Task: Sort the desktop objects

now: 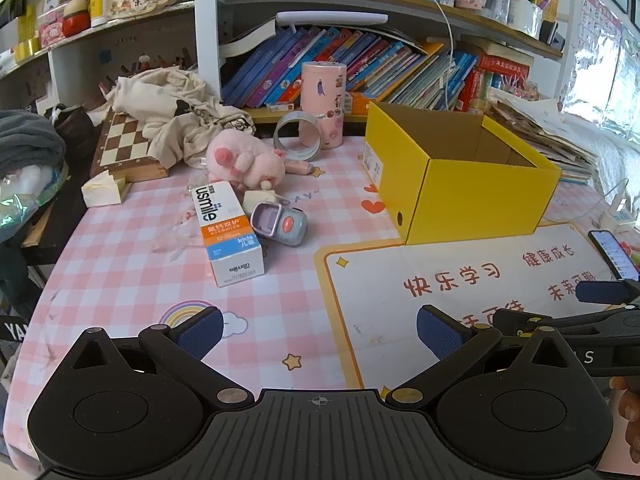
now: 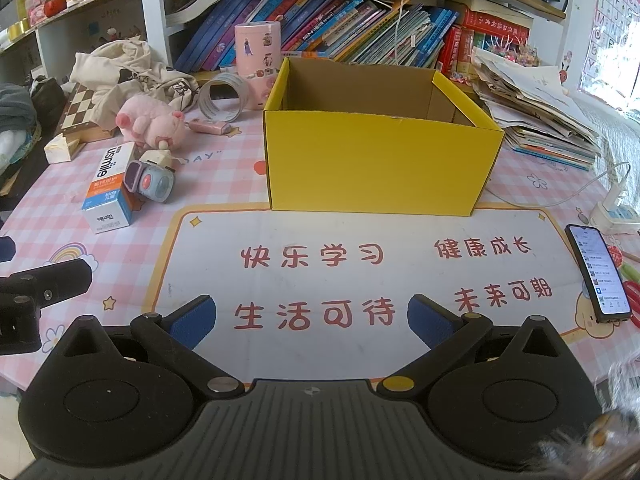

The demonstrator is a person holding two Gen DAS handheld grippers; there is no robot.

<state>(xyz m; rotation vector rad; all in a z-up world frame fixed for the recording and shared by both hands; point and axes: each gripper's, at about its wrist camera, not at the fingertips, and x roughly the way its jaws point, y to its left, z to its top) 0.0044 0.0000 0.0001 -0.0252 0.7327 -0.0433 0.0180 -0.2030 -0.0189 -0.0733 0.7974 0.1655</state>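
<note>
An open yellow cardboard box (image 1: 460,196) (image 2: 376,168) stands on the pink checked desk; what shows of its inside is bare. Left of it lie a white and orange usmile box (image 1: 228,232) (image 2: 110,188), a small purple-grey toy (image 1: 280,222) (image 2: 150,182), a pink plush pig (image 1: 244,160) (image 2: 150,122), a tape roll (image 1: 298,136) (image 2: 220,96) and a pink sticker-covered can (image 1: 323,104) (image 2: 258,64). My left gripper (image 1: 318,334) is open and empty over the desk's front. My right gripper (image 2: 312,322) is open and empty over the white mat.
A white mat with red characters (image 2: 360,280) covers the front of the desk. A phone (image 2: 600,272) lies at the right edge beside a charger cable (image 2: 600,184). A chessboard (image 1: 124,144), cloth bag (image 1: 176,108), paper stack (image 2: 532,108) and bookshelf (image 2: 340,28) line the back.
</note>
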